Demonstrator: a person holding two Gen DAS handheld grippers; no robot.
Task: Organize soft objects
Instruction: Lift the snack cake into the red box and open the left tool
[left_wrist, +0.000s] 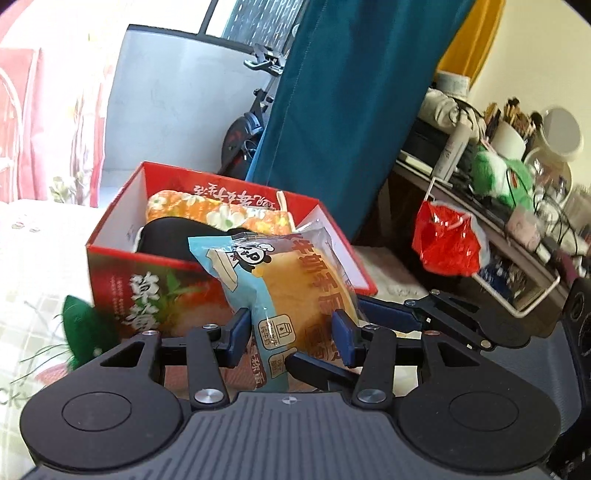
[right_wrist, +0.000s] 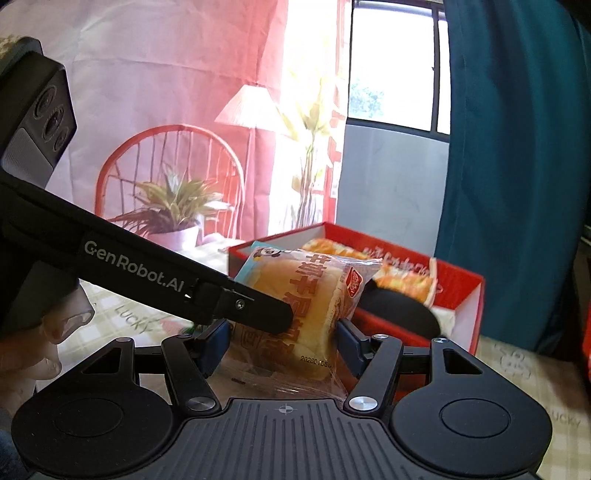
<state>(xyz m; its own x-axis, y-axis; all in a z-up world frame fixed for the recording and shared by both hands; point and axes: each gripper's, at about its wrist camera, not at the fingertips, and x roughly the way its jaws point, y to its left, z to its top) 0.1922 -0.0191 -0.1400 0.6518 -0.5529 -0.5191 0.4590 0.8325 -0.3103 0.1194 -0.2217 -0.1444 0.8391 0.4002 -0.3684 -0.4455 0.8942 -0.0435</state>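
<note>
Both grippers, the left gripper and the right gripper, are built from black linkages, silver pivot screws, blue finger pads and ribbed grey bases; "GenRobot.AI" is printed in white.

The bread packet sits between both tools, before the box at twelve o'clock (a cushion and pouch inside); cluttered desk at two o'clock.

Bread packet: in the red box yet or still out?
Out. The bread packet is held between both the left gripper and right gripper, in front of the red box, not inside it.
</note>
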